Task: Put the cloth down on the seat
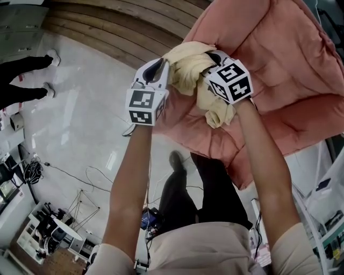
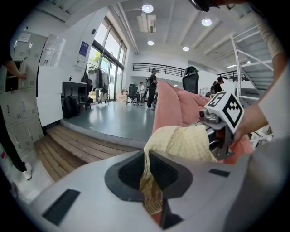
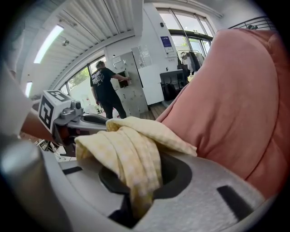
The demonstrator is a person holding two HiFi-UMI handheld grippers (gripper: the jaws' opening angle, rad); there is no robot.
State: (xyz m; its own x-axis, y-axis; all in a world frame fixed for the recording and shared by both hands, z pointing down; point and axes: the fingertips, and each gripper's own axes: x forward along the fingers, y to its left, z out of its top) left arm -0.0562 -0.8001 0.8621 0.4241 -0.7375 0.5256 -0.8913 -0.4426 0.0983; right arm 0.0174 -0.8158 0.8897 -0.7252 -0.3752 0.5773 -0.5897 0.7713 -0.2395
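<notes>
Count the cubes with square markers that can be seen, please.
2. The left cube sits on the left claw. The right cube sits on the right claw, beside the yellow cloth. None seems hidden.

A glossy pale floor [image 1: 80,107] is bordered by wooden steps [image 1: 107,29], grey lockers [image 2: 22,113] are set against a white wall [image 2: 54,90], and the whole is lit by tall windows [image 2: 100,59] and recessed ceiling lights [image 2: 147,8].
</notes>
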